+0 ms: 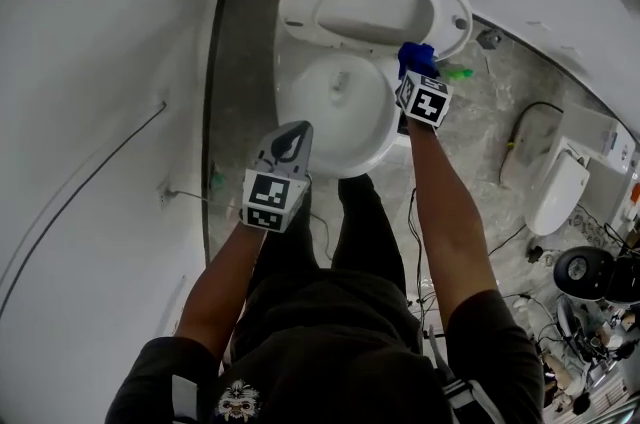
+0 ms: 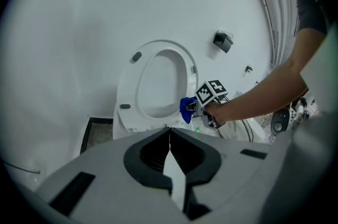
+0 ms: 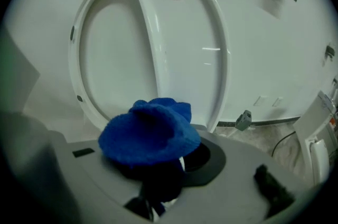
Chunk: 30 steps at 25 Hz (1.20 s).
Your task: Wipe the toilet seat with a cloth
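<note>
Tips of right tool [image 1: 420,77] lost under blue cloth [image 3: 150,130], clenched on it, upper centre of frame by right rim of raised toilet seat [image 1: 300,12]; contact w/ seat unclear. Left tool [image 2: 169,130] clenched tight, nothing in it, centre-left over bowl [image 1: 340,112]. Seat's lower edge cut off in right gripper view. White walls, grey marbled floor [image 1: 500,112].

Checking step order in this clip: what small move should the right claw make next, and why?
Probably press the right claw forward so the blue cloth meets the raised toilet seat: the cloth is clamped and sits near the seat's lower edge, but contact cannot be confirmed.
</note>
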Each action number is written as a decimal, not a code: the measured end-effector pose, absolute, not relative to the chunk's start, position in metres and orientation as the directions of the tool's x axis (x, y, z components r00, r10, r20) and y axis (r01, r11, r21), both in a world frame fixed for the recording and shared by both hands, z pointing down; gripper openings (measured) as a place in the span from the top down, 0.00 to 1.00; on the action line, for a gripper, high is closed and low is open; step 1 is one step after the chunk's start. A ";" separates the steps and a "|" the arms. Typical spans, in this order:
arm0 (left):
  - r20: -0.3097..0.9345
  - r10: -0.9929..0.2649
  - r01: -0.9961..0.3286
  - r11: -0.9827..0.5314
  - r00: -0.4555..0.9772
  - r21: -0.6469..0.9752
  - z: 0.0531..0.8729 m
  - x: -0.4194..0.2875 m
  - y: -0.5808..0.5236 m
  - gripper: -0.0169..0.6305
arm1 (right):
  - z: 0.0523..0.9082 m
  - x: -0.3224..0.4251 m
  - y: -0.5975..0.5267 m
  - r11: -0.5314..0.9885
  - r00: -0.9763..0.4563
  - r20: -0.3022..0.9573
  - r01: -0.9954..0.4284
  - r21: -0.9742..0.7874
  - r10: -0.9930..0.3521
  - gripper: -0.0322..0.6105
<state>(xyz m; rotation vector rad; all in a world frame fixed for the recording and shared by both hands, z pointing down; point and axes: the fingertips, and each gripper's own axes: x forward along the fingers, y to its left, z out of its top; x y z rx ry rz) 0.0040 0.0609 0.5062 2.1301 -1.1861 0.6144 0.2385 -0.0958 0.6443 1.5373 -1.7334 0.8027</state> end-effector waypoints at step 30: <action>0.702 -0.620 -0.937 -0.220 0.350 0.272 0.543 -0.080 0.103 0.96 | 0.750 0.079 -0.089 0.399 -0.189 0.880 -0.917 0.001 -0.436 0.80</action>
